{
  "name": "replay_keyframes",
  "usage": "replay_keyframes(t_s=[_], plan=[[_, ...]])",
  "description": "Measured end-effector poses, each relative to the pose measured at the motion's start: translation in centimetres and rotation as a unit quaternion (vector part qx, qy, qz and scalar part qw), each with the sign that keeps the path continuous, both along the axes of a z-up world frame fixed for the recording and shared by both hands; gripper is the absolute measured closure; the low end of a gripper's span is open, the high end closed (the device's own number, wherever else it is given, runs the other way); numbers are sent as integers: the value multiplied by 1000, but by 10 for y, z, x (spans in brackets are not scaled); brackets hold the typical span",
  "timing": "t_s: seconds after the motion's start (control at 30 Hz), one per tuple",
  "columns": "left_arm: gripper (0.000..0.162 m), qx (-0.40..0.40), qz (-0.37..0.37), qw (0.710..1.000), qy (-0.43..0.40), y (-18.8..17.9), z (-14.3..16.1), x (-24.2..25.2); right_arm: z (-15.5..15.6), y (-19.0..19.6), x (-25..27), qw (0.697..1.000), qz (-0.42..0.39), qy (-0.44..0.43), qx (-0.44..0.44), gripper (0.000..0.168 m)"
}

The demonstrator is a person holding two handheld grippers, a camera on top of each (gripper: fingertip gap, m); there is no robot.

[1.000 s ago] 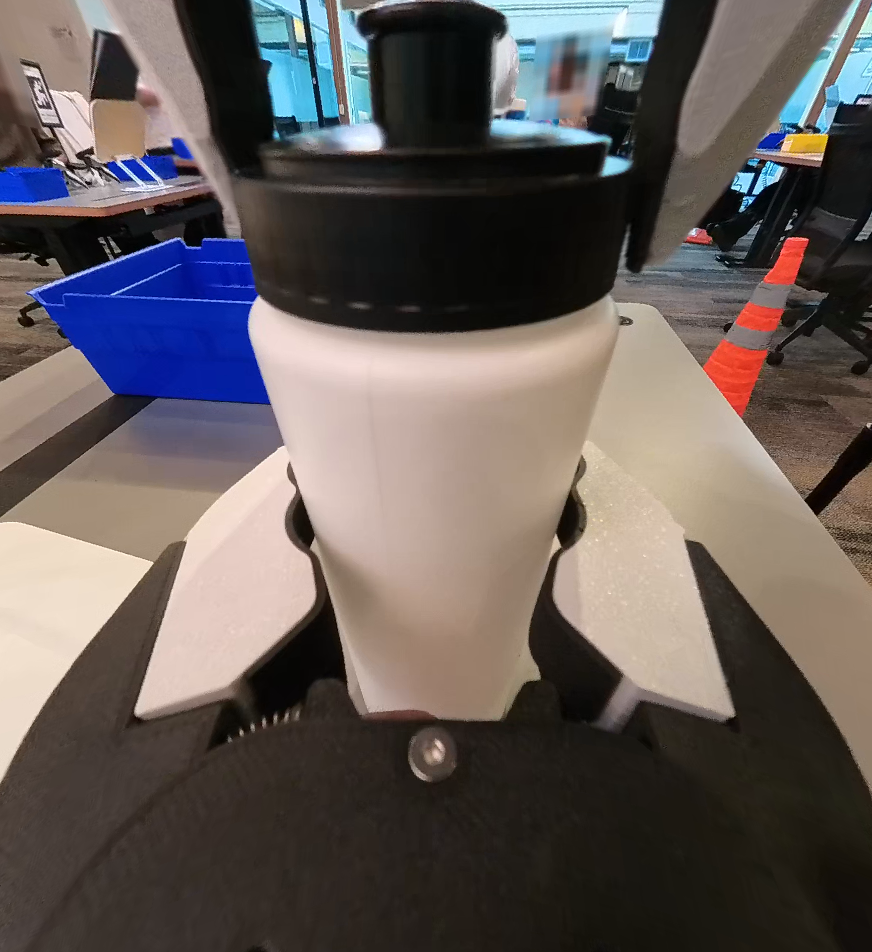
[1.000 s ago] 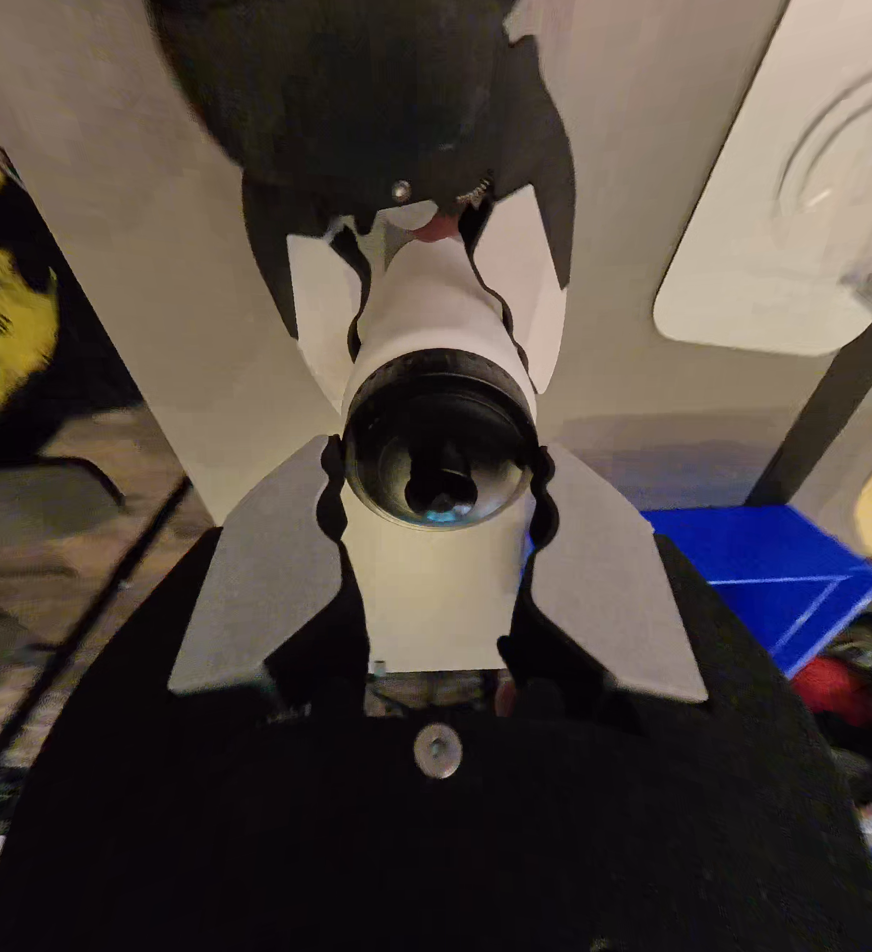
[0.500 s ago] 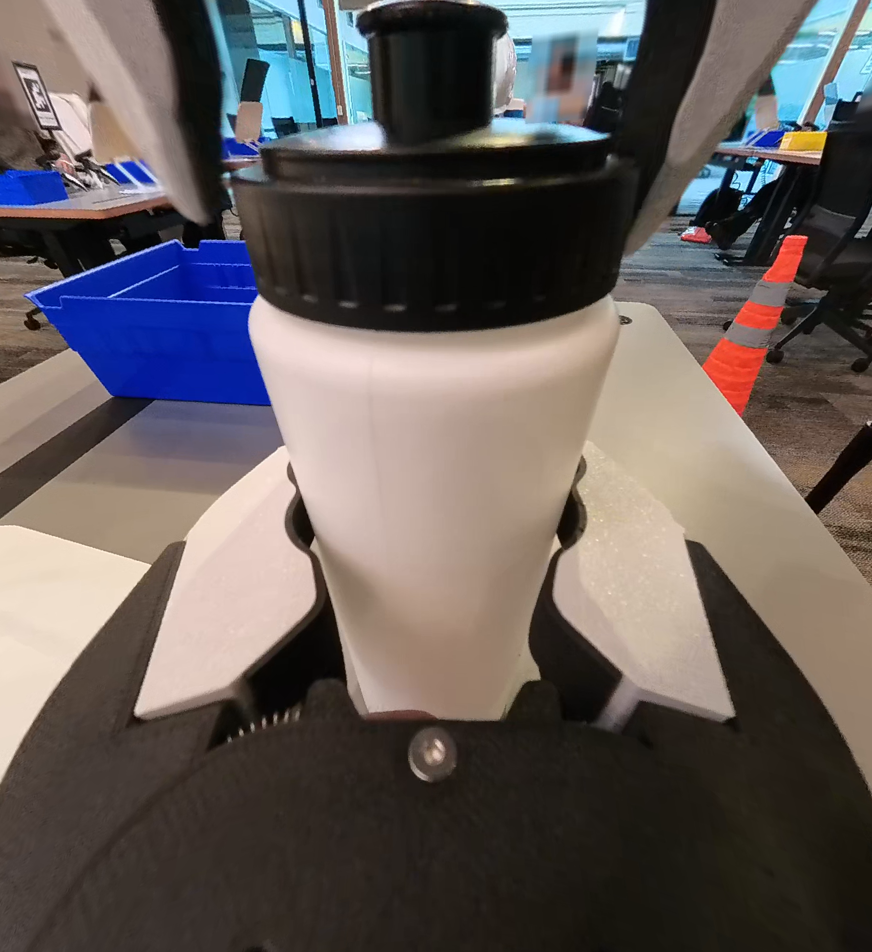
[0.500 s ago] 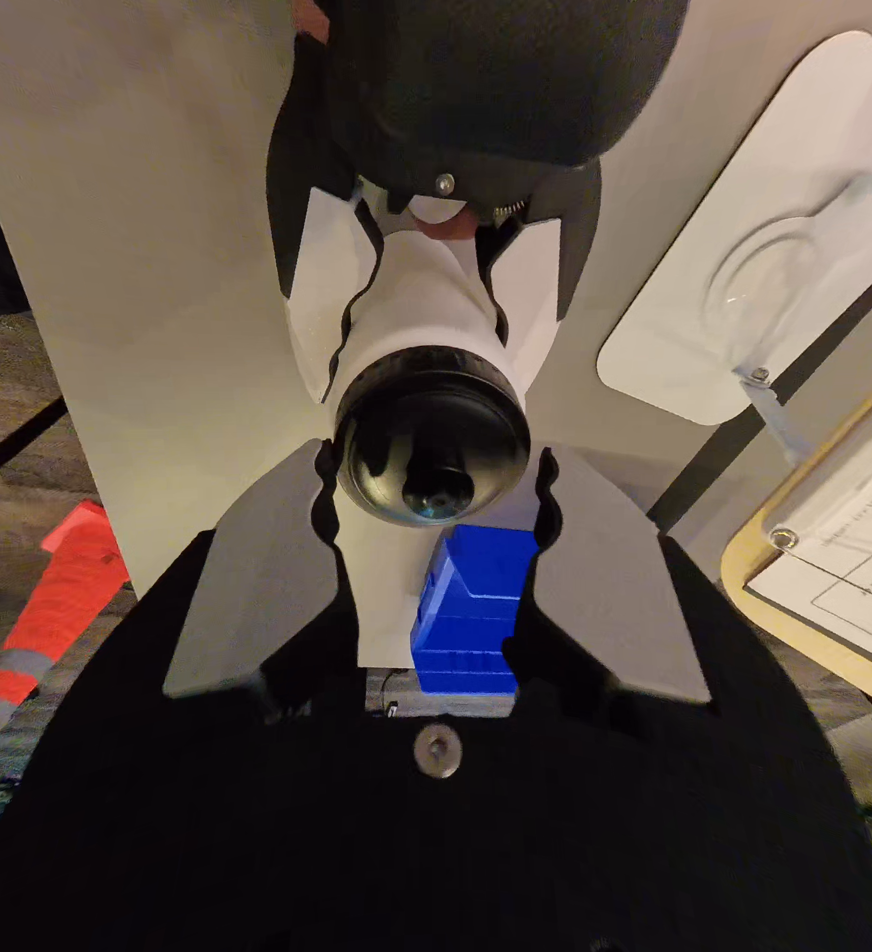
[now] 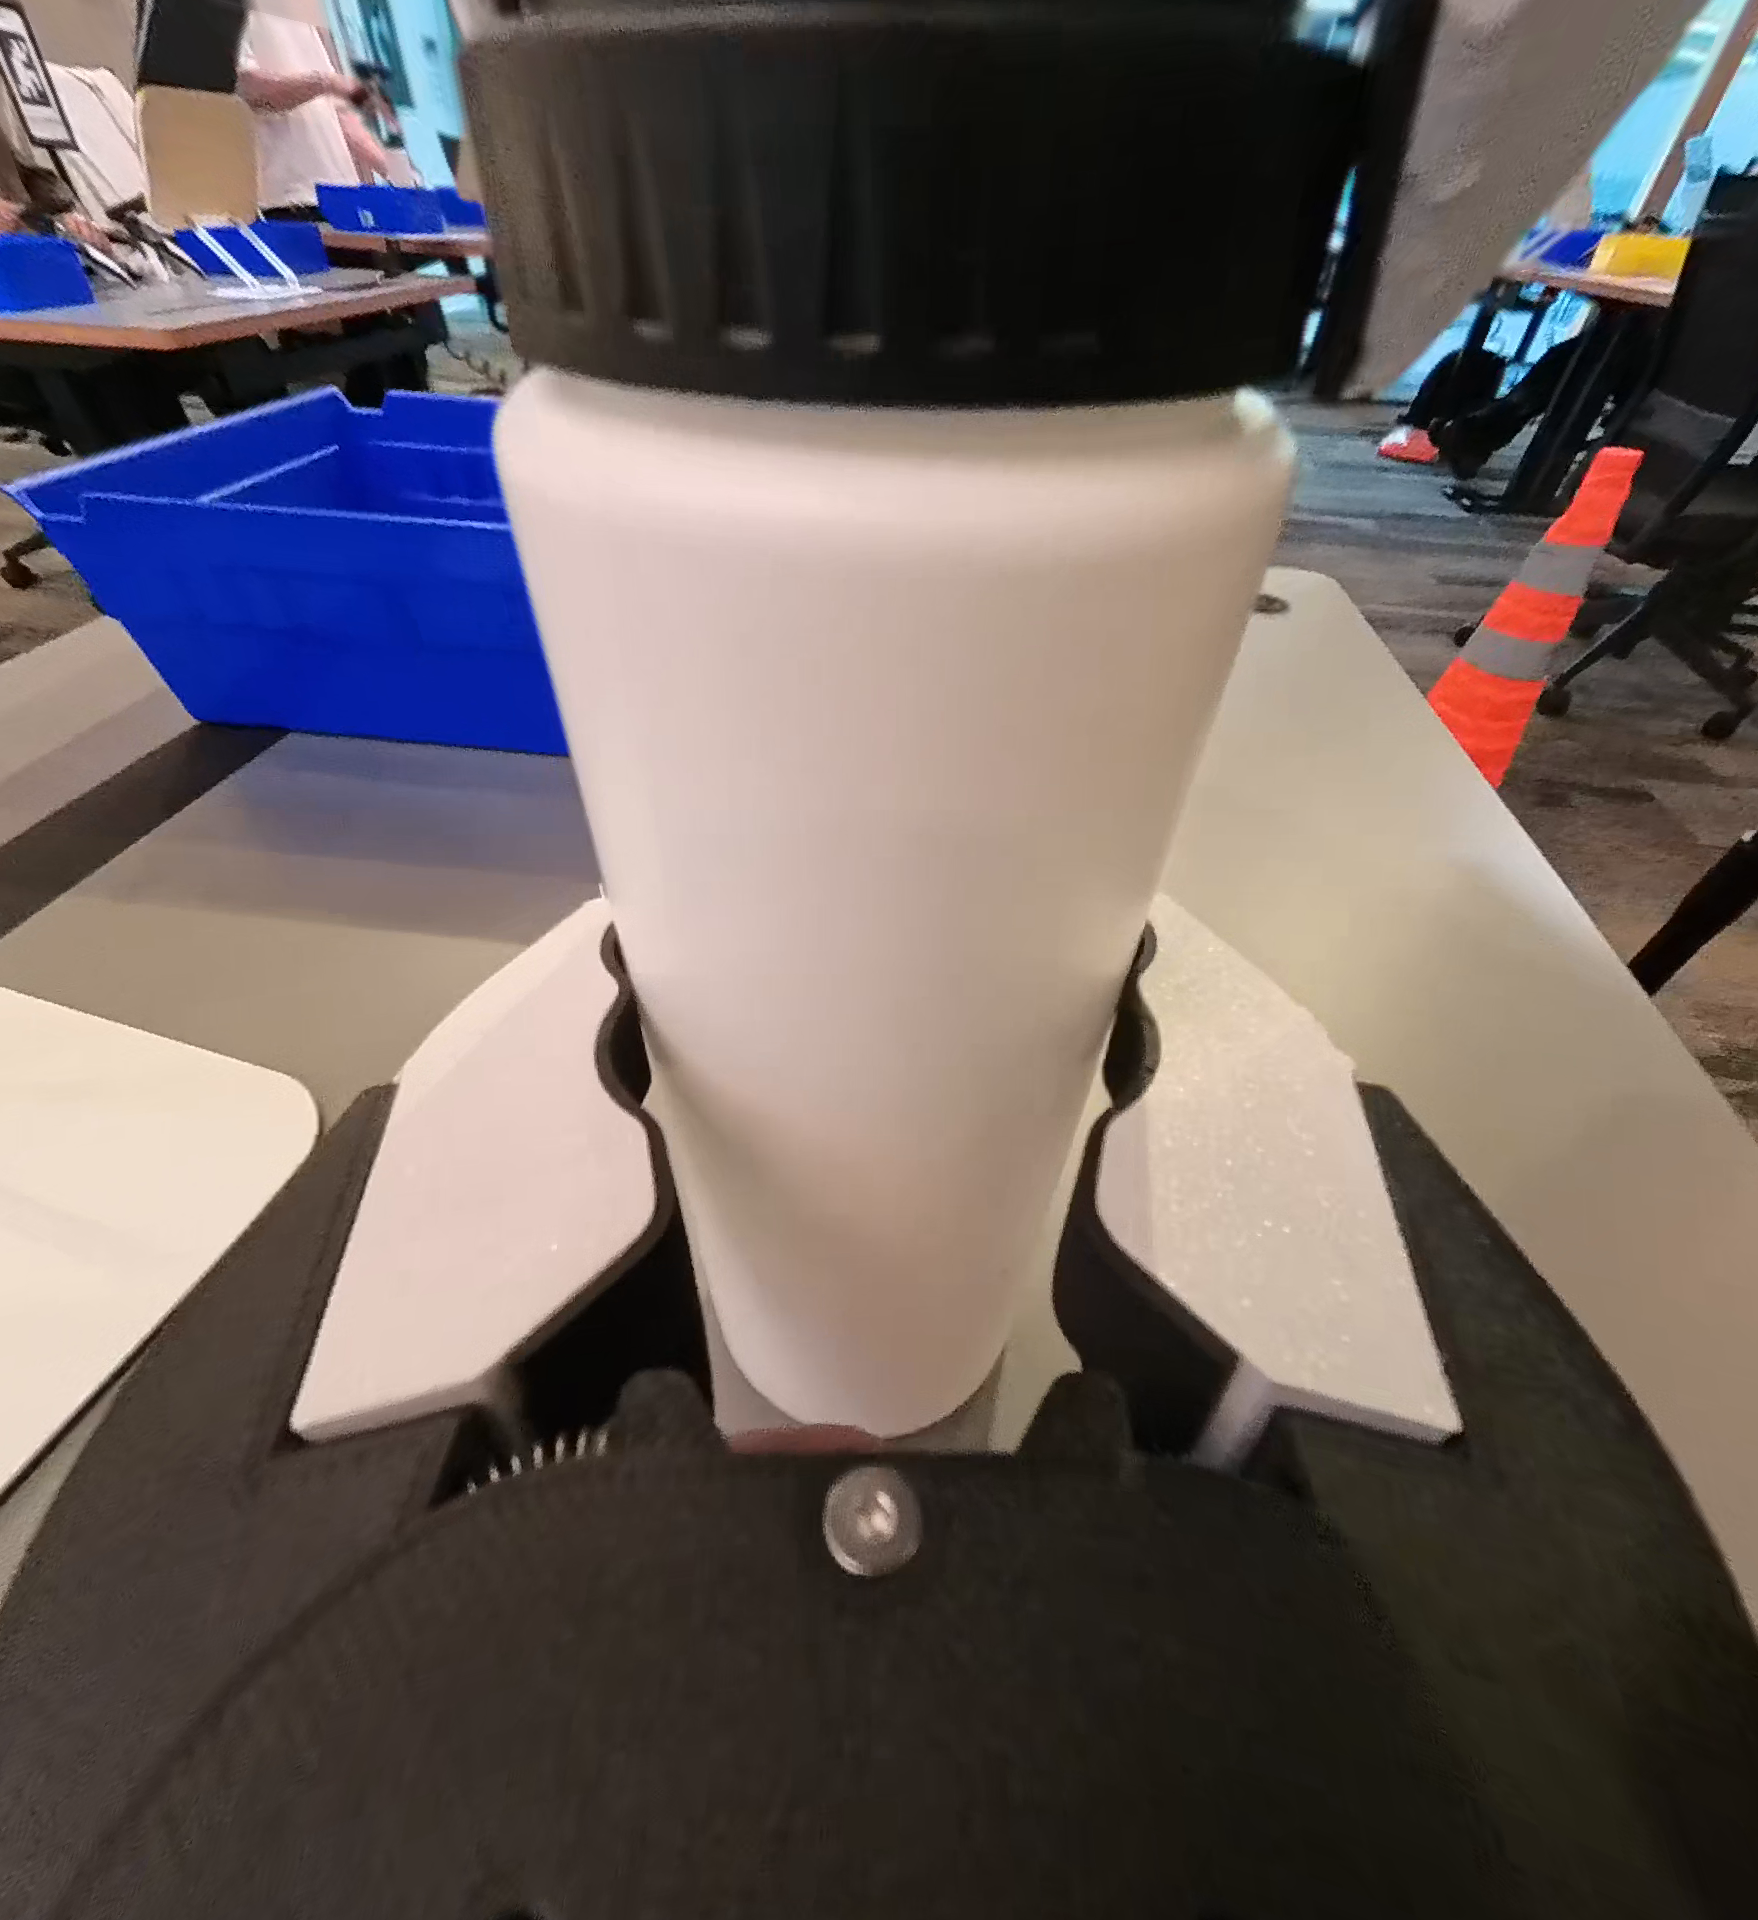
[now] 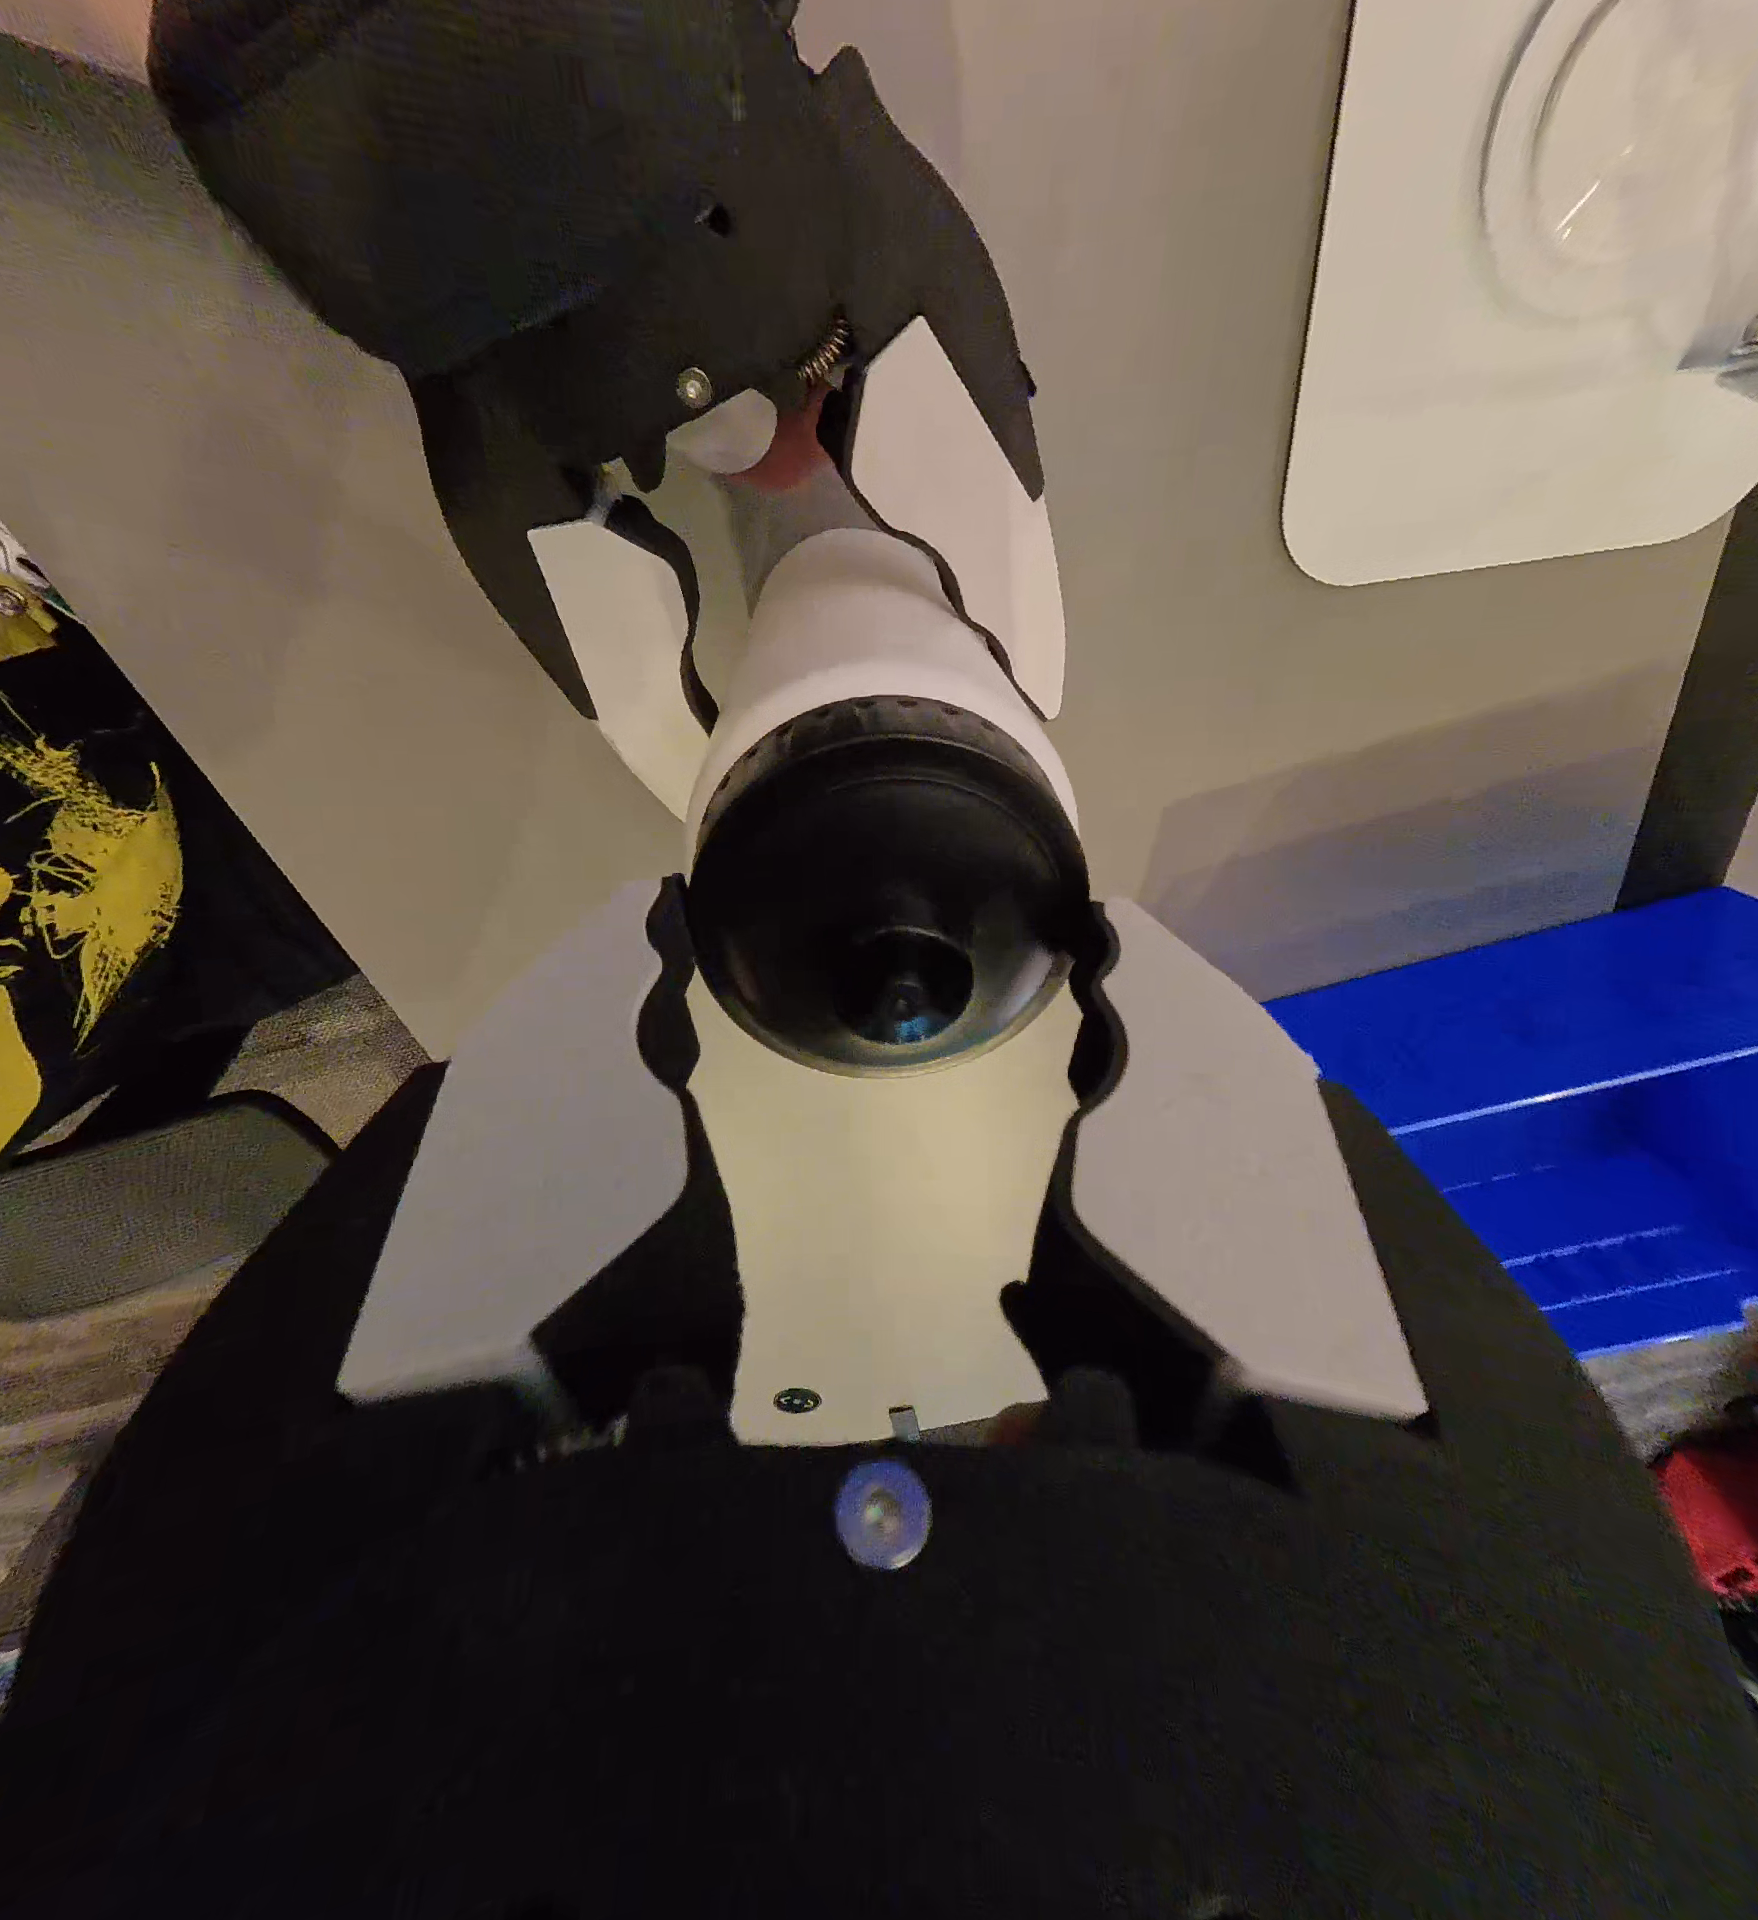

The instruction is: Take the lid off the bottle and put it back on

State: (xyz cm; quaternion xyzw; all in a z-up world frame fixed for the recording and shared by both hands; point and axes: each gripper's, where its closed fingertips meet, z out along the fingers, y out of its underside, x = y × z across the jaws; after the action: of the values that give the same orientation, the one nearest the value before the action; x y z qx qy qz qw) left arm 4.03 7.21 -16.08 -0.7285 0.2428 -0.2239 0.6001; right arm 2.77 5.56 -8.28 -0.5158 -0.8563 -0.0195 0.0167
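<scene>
Currently: white bottle [image 5: 896, 790] upright above the desk [image 5: 1374, 831], clamped low in the left claw [image 5: 880, 1060]. Black lid [image 6: 885, 883] seated; right claw [image 6: 880, 966] brackets it from above, contact uncertain. Whether unscrewing or retightening cannot be told. Nearby: blue bin [image 5: 314, 592], orange cone [image 5: 1529, 613]; nothing obstructs.

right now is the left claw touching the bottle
Touching. The left wrist view shows the left claw closed on the white bottle, with both fingers pressed against its sides and no gap.
</scene>
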Motion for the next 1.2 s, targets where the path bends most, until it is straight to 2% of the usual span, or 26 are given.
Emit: replay_keyframes(t_s=[0.27, 0.37, 0.53, 0.67, 0.77, 0.87, 0.93, 1.03, 1.2], plan=[[75, 11, 12, 1000, -5, 3, 9, -1, 0, 2, -2, 1000, 21, -6, -3, 96], [75, 9, 16, 1000, -9, 3, 6, -4, 0, 6, -1, 1000, 30, 2, 1, 73], [75, 7, 13, 1000, -9, 1, 4, -6, 16, 3, 3, 989, 26, 129, -69, 62], [75, 8, 10, 1000, -14, 1, 5, -5, 0, -2, 7, 944, 0, 265, -197, 60], [75, 9, 8, 1000, -17, 1, 5, -3, -27, -9, 3, 907, 4, 344, -243, 55], [75, 9, 5, 1000, -13, 1, 4, 1, -46, -12, -10, 866, -18, 413, -281, 60], [75, 10, 7, 1000, -4, 3, 3, 4, -47, -21, -17, 829, -24, 445, -337, 67], [75, 8, 16, 1000, 0, 5, 1, 2, -45, -20, -26, 792, -31, 495, -356, 65], [74, 18, 9, 1000, -4, 2, 5, 7, -37, -21, -21, 774, -33, 510, -374, 67]])
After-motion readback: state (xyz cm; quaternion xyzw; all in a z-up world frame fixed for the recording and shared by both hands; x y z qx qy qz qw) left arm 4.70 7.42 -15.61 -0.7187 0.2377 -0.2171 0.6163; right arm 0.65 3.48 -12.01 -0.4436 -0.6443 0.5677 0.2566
